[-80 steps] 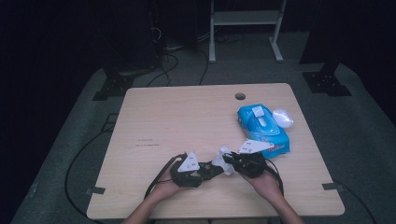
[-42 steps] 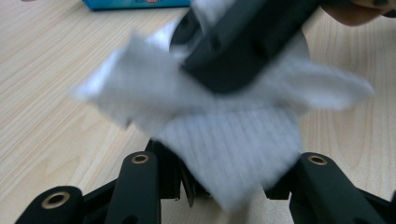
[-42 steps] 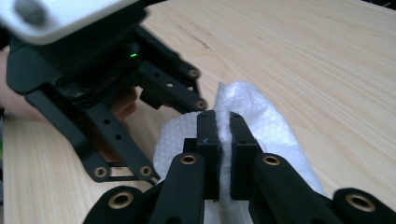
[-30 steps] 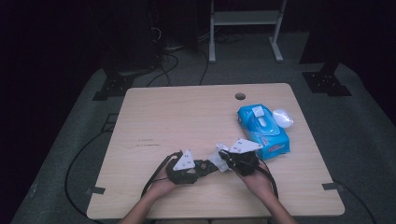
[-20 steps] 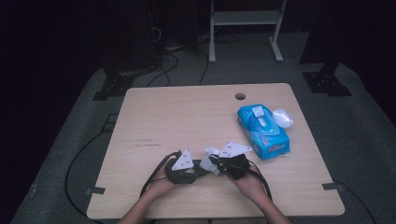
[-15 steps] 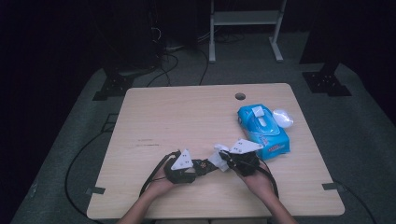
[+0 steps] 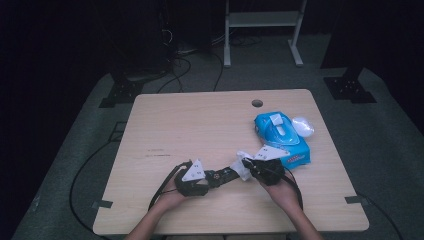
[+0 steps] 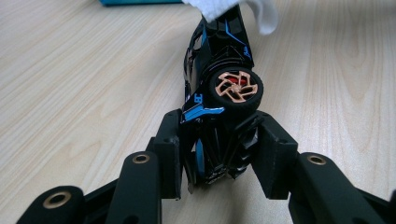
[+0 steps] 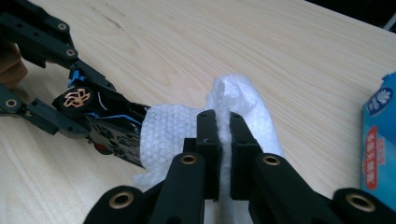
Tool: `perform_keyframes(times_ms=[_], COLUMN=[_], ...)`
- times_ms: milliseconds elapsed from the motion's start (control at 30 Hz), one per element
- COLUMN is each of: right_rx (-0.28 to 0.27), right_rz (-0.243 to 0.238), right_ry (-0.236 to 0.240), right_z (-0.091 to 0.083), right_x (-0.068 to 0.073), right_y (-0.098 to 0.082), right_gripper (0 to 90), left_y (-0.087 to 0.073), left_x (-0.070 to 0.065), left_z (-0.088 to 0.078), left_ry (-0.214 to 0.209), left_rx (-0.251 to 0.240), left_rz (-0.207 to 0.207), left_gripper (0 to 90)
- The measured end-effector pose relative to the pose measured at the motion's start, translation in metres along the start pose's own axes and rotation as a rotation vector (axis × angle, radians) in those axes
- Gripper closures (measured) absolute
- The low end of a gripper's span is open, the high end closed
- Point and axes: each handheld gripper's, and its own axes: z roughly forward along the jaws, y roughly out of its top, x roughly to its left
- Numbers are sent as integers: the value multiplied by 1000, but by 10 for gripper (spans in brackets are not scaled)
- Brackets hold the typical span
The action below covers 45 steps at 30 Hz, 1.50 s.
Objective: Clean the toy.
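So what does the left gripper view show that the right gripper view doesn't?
Left gripper view alone: the left gripper from behind, its jaws clamped on the black and blue toy car, close enough to see the copper-spoked wheel with its red hub.

Right gripper view alone: the right gripper pinching the white embossed wet wipe, and the blue wipes pack with its printing.

Both: car, wipe draped over its far end, light wooden table.

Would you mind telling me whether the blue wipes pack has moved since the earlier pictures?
No. The blue wipes pack lies in the same spot, just below the round hole in the table.
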Motion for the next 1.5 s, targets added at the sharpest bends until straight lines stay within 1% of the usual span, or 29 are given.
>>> perform_keyframes(times_ms=[100, 133, 267, 300, 333, 400, 433, 467, 500, 567, 633, 733, 767, 833, 867, 900, 933, 967, 1000, 1067, 1133, 1200, 1267, 1333, 1367, 1400, 1433, 1467, 1500], right_rx=[2, 4, 11, 11, 7, 8, 5, -3, -10, -23, -42, -41, -29, -17, -18, -21, -21, -11, -5, -22, -41, -55, -50, -29, -22, -25, -9, -3, -11], right_rz=[-12, -9, -30, -30, -18, -3, 20, 51, 69, 78, 88, 57, 47, 36, 48, 52, 63, 67, 82, 135, 143, 128, 94, 66, 65, 77, 83, 93, 118], right_ry=[-16, -13, -6, -7, -14, -52, -58, -49, -44, -28, 15, 69, 72, 66, 64, 50, 22, -18, -33, -16, 4, 34, 59, 50, 38, 27, -10, -18, -8], right_z=[0, 1, 1, 1, -1, -4, -6, -9, -11, -12, -11, -3, 0, 3, 3, 1, -2, -4, -6, -10, -12, -9, -5, -1, -1, -1, -3, -4, -6], right_x=[3, 4, 8, 6, 2, -6, -11, -16, -18, -19, -14, -2, 1, 2, -2, -6, -10, -15, -20, -28, -26, -19, -11, -8, -10, -13, -18, -21, -25], right_y=[1, 1, 2, 2, 2, 1, -1, -2, -4, -3, -1, 1, 0, -2, -2, -2, -3, -3, -5, -9, -8, -4, -2, -1, -2, -4, -5, -6, -8], right_gripper=[853, 852, 853, 853, 853, 852, 852, 852, 852, 852, 852, 851, 850, 851, 851, 851, 851, 851, 851, 851, 851, 851, 850, 850, 851, 851, 851, 851, 851], left_y=[0, 0, -1, -1, -1, -1, -1, -1, -1, -1, -1, -2, -2, -2, -2, -2, -2, -2, -2, -2, -2, -2, -2, -2, -2, -2, -2, -2, -2], left_x=[0, 0, 0, 0, 0, 1, 1, 1, 2, 2, 2, 1, 2, 2, 1, 2, 2, 2, 2, 3, 2, 3, 2, 2, 2, 2, 2, 2, 3], left_z=[0, 0, -1, -1, -1, -1, -1, -1, -1, -1, -1, -1, -1, -1, -1, -1, -1, -1, -1, -1, -1, 0, 0, -1, -1, -1, -1, -1, -1], left_ry=[-1, -1, 0, 2, 1, -2, -3, -5, -5, -4, -3, -2, -2, -2, -1, -1, -1, -2, -3, -6, -6, -5, -2, 0, 1, 0, -1, -3, -5], left_rx=[0, 0, 0, -1, 1, 0, 1, -1, -2, -4, -1, -5, -6, -6, -5, -5, -5, -1, -2, -3, -7, -7, -7, -4, -4, 0, -5, -6, -7], left_rz=[-4, -6, -7, -6, -6, -9, -11, -12, -13, -17, -12, -21, -25, -25, -21, -19, -20, -16, -18, -22, -28, -26, -24, -18, -17, -16, -22, -24, -25], left_gripper=[584, 584, 585, 585, 584, 584, 584, 584, 584, 584, 584, 584, 584, 584, 584, 584, 584, 584, 584, 584, 584, 584, 584, 584, 584, 584, 584, 584, 584])
